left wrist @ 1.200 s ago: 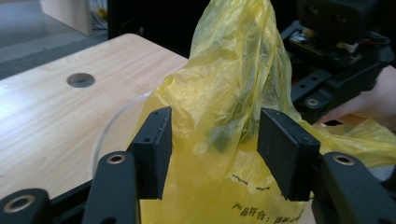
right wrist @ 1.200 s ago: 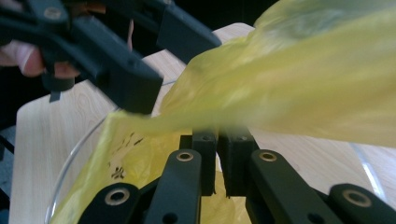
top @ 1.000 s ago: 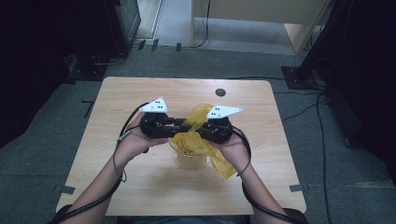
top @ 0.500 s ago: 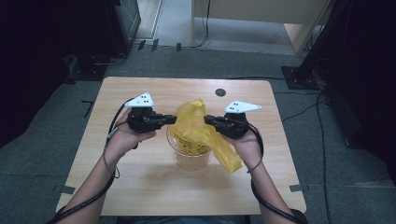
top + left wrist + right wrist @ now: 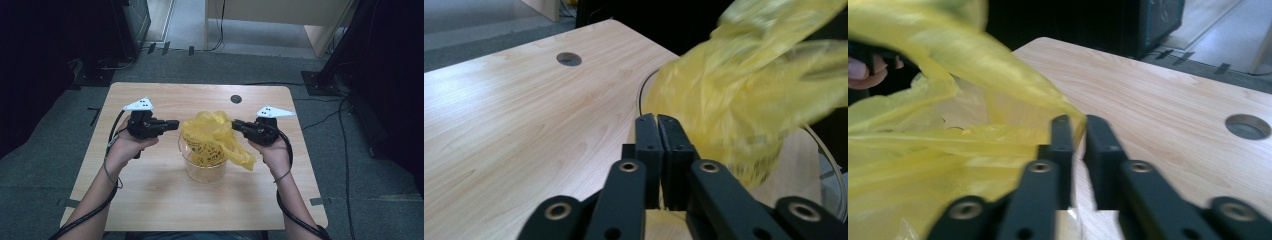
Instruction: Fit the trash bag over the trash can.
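Nearest the lower edge of the high view, two forearms come up over a pale wooden table (image 5: 150, 200) with visible grain and rounded corners. Each hand holds a black, hard-edged gripper topped by a grey three-cornered plate.

The left gripper (image 5: 172, 123) points toward the middle, and in its own view the two flat black jaws stand pressed together with nothing between them, their tips just beside the bag. The right gripper (image 5: 236, 124) faces it from the other side. Its jaws have just been opening: a narrow gap shows between them, and a fold of the bag reaches the tip of one jaw; whether any film is pinched I cannot tell.

Between the two grippers stands a clear round plastic tub (image 5: 204, 167), upright on the table. A thin, crinkled, translucent yellow plastic bag (image 5: 212, 135) sits in it, bunched above the rim and spilling over the side toward the right gripper.

Farther back, a round cable hole (image 5: 236, 99) pierces the tabletop. Beyond lie grey carpet, trailing cables, dark equipment and light wooden furniture.
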Available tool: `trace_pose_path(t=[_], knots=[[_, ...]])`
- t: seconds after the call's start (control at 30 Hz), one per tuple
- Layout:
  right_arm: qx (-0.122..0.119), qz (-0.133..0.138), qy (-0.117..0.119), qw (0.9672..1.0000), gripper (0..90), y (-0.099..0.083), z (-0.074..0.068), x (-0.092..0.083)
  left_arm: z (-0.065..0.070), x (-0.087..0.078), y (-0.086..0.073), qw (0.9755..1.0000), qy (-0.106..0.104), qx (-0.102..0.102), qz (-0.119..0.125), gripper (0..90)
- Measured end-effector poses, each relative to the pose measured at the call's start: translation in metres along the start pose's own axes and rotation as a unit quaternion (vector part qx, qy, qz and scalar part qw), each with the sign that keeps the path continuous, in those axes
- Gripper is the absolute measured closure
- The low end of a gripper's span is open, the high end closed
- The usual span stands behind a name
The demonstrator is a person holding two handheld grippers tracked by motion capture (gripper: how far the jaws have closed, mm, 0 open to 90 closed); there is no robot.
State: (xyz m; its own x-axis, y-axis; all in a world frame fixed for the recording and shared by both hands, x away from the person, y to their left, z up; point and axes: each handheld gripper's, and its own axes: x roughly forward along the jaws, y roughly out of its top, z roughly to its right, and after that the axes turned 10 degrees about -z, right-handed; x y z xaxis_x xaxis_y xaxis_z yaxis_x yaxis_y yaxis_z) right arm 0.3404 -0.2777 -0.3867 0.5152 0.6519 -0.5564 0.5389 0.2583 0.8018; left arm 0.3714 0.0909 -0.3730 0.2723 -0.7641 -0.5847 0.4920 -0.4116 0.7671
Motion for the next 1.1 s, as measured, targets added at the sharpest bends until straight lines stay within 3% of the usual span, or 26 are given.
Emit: trace_pose_path(t=[0.1, 0.23, 0.33, 0.43, 0.57, 0.73, 0.83, 0.97, 1.1], knots=[[-0.014, 0.008, 0.006, 0.9999, 67.3, 0.003, -0.003, 0.0, 0.002, -0.002, 0.002, 1.0, 0.003, 0.004, 0.005, 77.7], [-0.022, 0.024, -0.003, 0.9995, 54.7, 0.006, -0.002, -0.007, 0.005, -0.007, 0.006, 0.9999, 0.004, 0.003, 0.015, 68.6], [-0.016, 0.042, 0.019, 0.9988, 63.6, 0.009, -0.003, -0.015, 0.009, -0.009, 0.009, 0.9999, 0.0, 0.006, 0.013, 65.8], [-0.03, 0.048, 0.04, 0.9976, 74.1, 0.013, -0.009, -0.022, 0.013, -0.012, 0.012, 0.9998, -0.003, 0.013, 0.012, 65.1], [-0.055, 0.053, 0.047, 0.996, 76.4, 0.02, -0.018, -0.032, 0.018, -0.021, 0.016, 0.9995, -0.002, 0.02, 0.024, 64.0], [-0.056, 0.071, 0.05, 0.9946, 67.4, 0.026, -0.021, -0.044, 0.032, -0.028, 0.024, 0.9984, -0.019, 0.039, 0.037, 64.9], [-0.053, 0.053, 0.05, 0.996, 70.3, 0.024, -0.022, -0.038, 0.039, -0.026, 0.026, 0.9979, -0.023, 0.049, 0.036, 63.8], [-0.039, 0.017, 0.045, 0.9981, 84.7, 0.016, -0.024, -0.01, 0.051, -0.019, 0.03, 0.9978, -0.02, 0.059, 0.024, 60.1], [-0.043, 0.002, 0.039, 0.9983, 86.2, 0.012, -0.029, 0.003, 0.056, -0.017, 0.031, 0.9975, -0.024, 0.062, 0.022, 59.6]])
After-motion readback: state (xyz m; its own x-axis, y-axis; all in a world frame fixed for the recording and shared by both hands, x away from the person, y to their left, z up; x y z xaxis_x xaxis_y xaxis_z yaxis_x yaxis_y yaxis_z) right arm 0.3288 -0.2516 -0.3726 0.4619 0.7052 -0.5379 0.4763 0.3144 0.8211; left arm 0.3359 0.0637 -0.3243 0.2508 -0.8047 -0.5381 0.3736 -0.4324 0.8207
